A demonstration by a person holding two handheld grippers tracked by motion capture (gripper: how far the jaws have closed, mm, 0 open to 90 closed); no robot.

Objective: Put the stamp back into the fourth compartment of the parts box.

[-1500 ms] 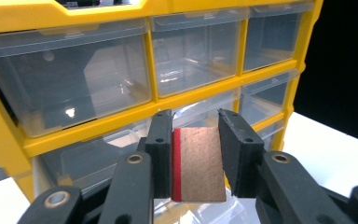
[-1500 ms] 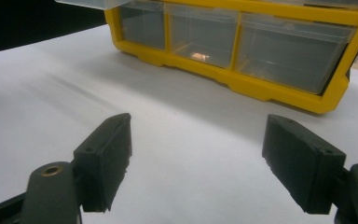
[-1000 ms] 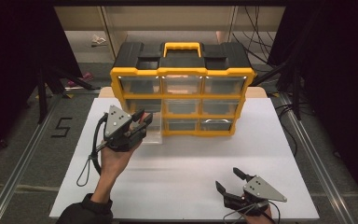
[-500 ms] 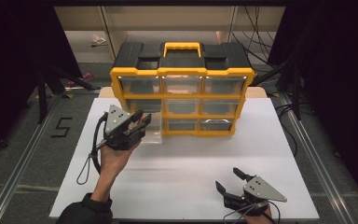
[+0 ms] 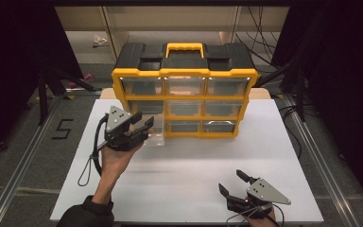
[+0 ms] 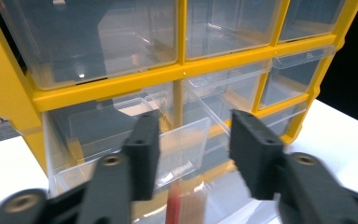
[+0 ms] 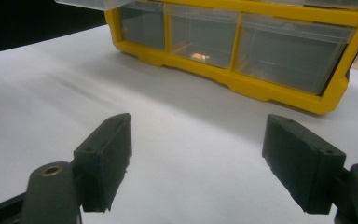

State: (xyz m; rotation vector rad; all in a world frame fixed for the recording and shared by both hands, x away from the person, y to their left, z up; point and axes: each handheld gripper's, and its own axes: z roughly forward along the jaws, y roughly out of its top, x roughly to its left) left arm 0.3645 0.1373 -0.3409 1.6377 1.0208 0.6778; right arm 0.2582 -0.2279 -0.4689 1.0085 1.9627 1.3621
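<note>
A yellow and black organizer (image 5: 184, 71) with clear drawers stands at the back of the white table. Its lower left drawer (image 5: 154, 133) is pulled out toward me. My left gripper (image 5: 143, 124) is right at that drawer's front. In the left gripper view its jaws (image 6: 195, 140) have just been opening and stand apart on either side of the clear drawer front (image 6: 182, 147), not pressing on it. Something red (image 6: 173, 209) lies low in the drawer. My right gripper (image 5: 231, 180) rests open near the front right of the table, with nothing in it (image 7: 196, 158).
The white table top (image 5: 184, 170) spreads between the two grippers. In the right gripper view a small orange thing (image 7: 196, 56) sits in a bottom drawer. A black cable (image 5: 94, 156) loops from the left gripper. Dark stands and floor surround the table.
The left gripper's jaws have spread wider at the pulled-out drawer's front. The right gripper has stayed where it was.
</note>
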